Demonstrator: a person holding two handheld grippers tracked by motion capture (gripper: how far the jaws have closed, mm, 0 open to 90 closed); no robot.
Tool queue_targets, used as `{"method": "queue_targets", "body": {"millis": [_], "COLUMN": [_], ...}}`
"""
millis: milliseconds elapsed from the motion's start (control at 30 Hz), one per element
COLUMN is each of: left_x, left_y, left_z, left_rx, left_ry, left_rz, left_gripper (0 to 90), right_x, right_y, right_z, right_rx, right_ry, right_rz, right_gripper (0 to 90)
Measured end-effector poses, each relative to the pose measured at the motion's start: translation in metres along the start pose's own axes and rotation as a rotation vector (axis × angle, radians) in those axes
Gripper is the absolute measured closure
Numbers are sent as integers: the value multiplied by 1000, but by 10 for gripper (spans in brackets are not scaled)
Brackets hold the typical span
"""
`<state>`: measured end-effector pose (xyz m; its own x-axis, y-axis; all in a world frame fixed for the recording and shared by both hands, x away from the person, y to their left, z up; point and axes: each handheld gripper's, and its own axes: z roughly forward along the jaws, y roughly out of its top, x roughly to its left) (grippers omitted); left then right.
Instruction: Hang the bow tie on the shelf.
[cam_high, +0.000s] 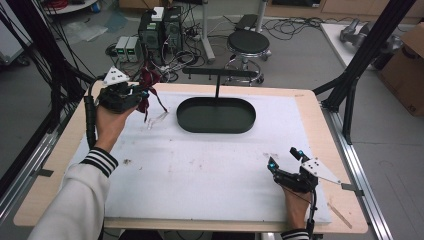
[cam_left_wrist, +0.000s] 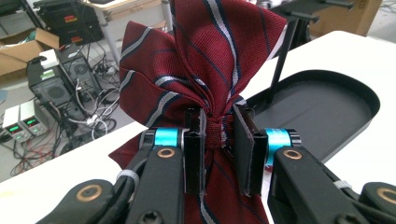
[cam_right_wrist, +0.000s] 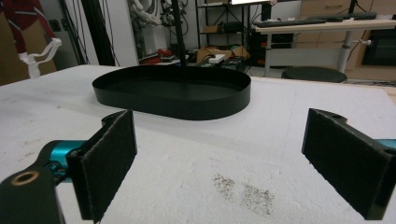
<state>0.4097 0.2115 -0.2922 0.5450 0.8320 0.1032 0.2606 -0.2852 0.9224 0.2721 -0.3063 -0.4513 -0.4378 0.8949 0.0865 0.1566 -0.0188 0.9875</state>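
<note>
A dark red bow tie (cam_high: 149, 80) with white and navy stripes hangs above the table's far left corner. My left gripper (cam_high: 142, 94) is shut on it. In the left gripper view the jaws pinch the knot of the bow tie (cam_left_wrist: 205, 60), and the left gripper (cam_left_wrist: 218, 126) points toward the tray. A thin strap trails down from the tie. A black oval tray (cam_high: 216, 131) with a T-shaped stand (cam_high: 219, 72) sits at the back middle. My right gripper (cam_high: 283, 157) rests near the front right, open with nothing in it. The right gripper (cam_right_wrist: 219, 144) faces the tray (cam_right_wrist: 177, 105).
A white mat (cam_high: 200, 170) covers most of the wooden table. A white plastic clip (cam_right_wrist: 39, 56) of the tie shows at the upper left of the right gripper view. Behind the table stand a stool (cam_high: 248, 42) and computers (cam_high: 160, 30). A black frame post (cam_high: 350, 85) rises at the right edge.
</note>
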Motion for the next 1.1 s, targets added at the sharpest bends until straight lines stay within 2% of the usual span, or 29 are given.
{"method": "queue_targets", "body": {"millis": [433, 600, 900, 1100], "left_x": [-24, -32, -41, -46], "left_y": [18, 25, 37, 52], "left_z": [26, 35, 47, 57], "left_rx": [-35, -57, -72, -81], "left_ry": [-34, -47, -57, -56], "left_rz": [21, 11, 17, 45], "left_gripper": [752, 752, 752, 752], "right_x": [1, 1, 0, 0], "right_y": [0, 0, 0, 0], "right_z": [0, 0, 1, 0], "right_rx": [8, 5, 1, 2], "right_ry": [0, 0, 0, -9], "right_rz": [4, 3, -2, 4], "right_gripper": [92, 92, 92, 92]}}
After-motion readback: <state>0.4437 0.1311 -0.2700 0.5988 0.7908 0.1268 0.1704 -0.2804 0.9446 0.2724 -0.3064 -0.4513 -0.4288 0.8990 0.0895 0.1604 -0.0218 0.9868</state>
